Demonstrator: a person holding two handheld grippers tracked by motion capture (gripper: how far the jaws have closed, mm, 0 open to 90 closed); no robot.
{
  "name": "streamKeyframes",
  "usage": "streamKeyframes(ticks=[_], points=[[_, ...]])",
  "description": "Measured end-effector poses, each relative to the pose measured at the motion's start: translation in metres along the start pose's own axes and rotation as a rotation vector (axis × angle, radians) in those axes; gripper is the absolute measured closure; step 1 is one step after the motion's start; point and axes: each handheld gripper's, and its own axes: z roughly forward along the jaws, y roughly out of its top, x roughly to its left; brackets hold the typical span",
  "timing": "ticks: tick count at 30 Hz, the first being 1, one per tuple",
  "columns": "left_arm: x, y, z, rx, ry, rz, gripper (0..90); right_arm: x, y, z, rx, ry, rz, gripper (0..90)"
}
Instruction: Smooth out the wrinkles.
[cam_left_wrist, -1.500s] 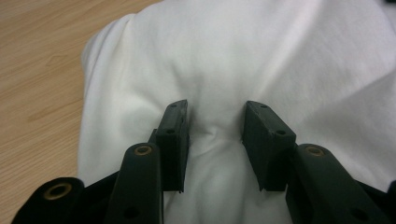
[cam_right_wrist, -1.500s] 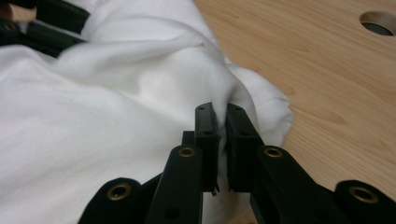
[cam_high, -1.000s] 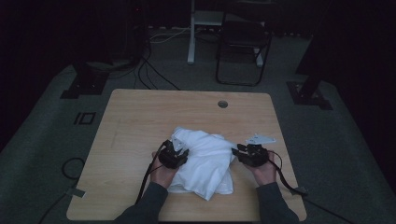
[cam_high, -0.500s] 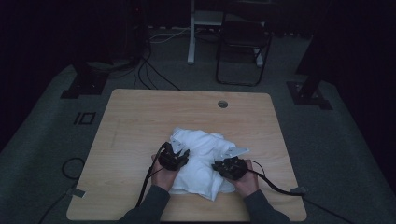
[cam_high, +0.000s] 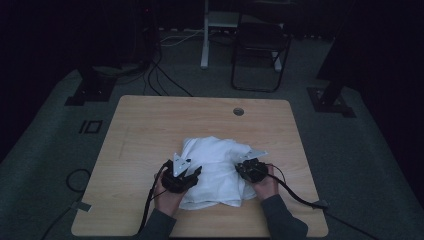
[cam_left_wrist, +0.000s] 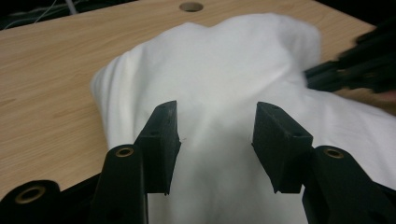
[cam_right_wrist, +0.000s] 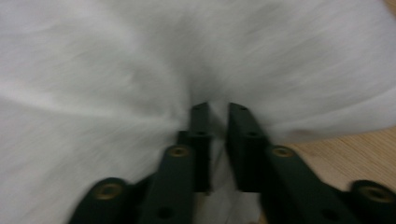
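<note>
High view: left claw (cam_high: 192, 172) gapes over the white cloth (cam_high: 220, 155), opening further; right claw (cam_high: 241, 167) pinches a fold, opening slightly.

Crumpled white cloth (cam_high: 216, 167), bunched in soft folds, lying on the table's near middle

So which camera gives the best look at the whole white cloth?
The high view: the white cloth lies bunched on the table, outline complete. The left gripper view shows its near half; the right gripper view, a blurred close-up of folds.
</note>
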Motion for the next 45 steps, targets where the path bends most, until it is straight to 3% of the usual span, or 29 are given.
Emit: streamKeyframes(ticks=[2,5,7,9,10,13,15,19,21,23,27,36,37,45], points=[[-0.003,-0.001,-0.003,-0.009,-0.017,-0.004,50.5,0.0,0.001,-0.004,-0.021,-0.031,0.03,64.2],[-0.006,0.002,-0.01,-0.021,-0.016,0.011,49.8,0.006,0.0,-0.027,-0.114,-0.044,0.066,53.4],[-0.006,0.002,-0.012,-0.015,-0.029,0.011,49.6,0.013,-0.001,-0.046,-0.201,-0.016,0.053,51.0],[-0.007,-0.002,-0.01,0.007,-0.034,0.013,49.0,0.023,-0.003,-0.055,-0.237,0.076,0.03,49.5],[-0.008,-0.004,-0.007,0.016,-0.034,0.012,49.0,0.028,-0.004,-0.055,-0.228,0.105,0.013,49.0],[-0.011,-0.012,0.002,0.05,-0.049,0.013,48.8,0.04,-0.01,-0.042,-0.181,0.12,-0.038,49.8],[-0.015,-0.017,0.01,0.071,-0.054,0.031,47.7,0.041,-0.012,-0.029,-0.11,0.074,-0.054,50.7],[-0.019,-0.023,0.018,0.065,-0.04,0.042,47.1,0.033,-0.009,-0.007,-0.062,0.053,-0.06,50.7],[-0.018,-0.023,0.019,0.064,-0.029,0.048,47.4,0.032,-0.007,-0.004,-0.059,0.055,-0.052,51.0],[-0.01,-0.022,0.024,0.07,0.001,0.041,47.6,0.029,0.004,0.009,-0.067,0.041,-0.034,51.3],[0.001,-0.02,0.028,0.073,0.015,0.039,47.8,0.03,0.012,0.017,-0.079,0.033,-0.032,51.1],[0.03,-0.009,0.042,0.082,0.072,0.008,48.7,0.026,0.032,0.039,-0.109,0.044,0.004,48.4],[0.032,-0.008,0.043,0.085,0.078,0.004,48.8,0.022,0.036,0.044,-0.121,0.058,0.03,47.7],[0.042,-0.002,0.053,0.079,0.088,-0.011,48.9,0.011,0.041,0.051,-0.144,0.07,0.069,44.1]])
